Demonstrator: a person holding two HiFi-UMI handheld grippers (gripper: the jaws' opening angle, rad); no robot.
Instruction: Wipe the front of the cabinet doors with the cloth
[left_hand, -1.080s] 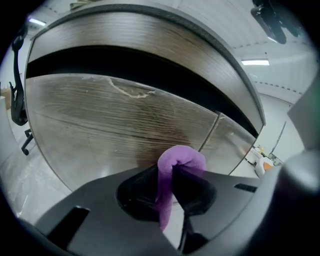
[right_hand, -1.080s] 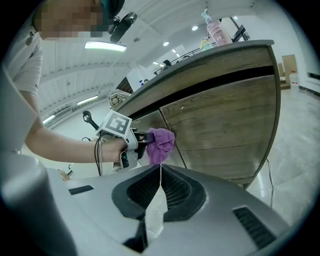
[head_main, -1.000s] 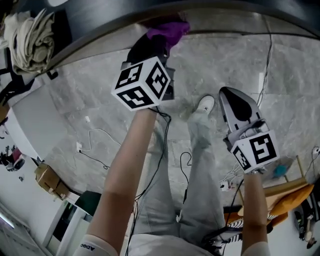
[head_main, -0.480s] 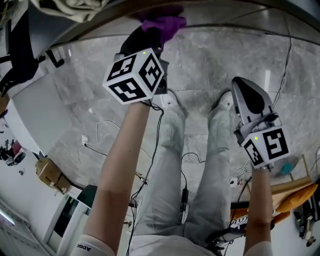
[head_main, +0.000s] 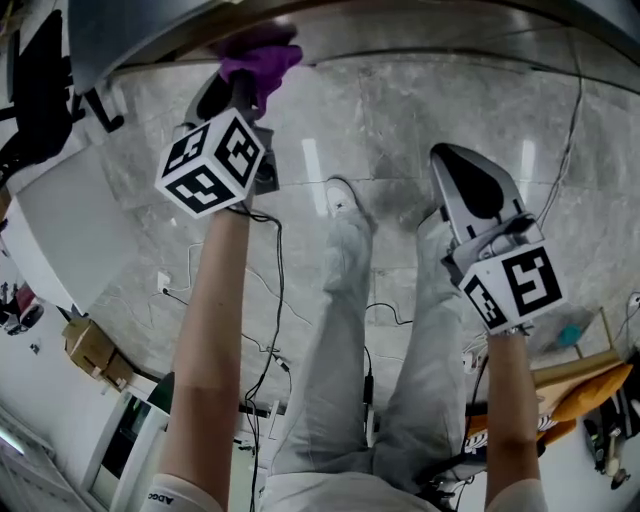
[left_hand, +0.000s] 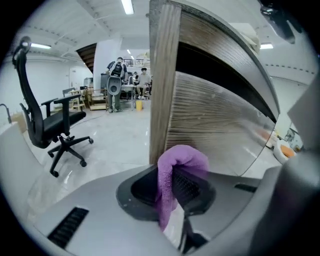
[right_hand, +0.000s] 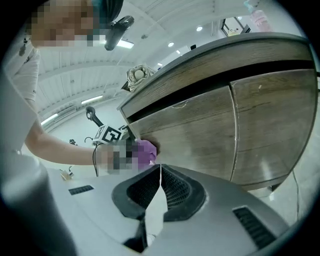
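Purple cloth (left_hand: 176, 172) is pinched in the left gripper (left_hand: 172, 190), whose jaws are clamped on it. It sits against the wood at the left corner of the cabinet (left_hand: 162, 85). Its long axis runs along the jaws, with the rounded fold toward the cabinet and the tail hanging back. In the head view, cloth and left gripper have slid leftward along the front since half a second ago. Count: one cloth, two grippers, two doors (right_hand: 272, 125). The right gripper (right_hand: 160, 169) is held apart from the cabinet, its jaws pressed together and empty.
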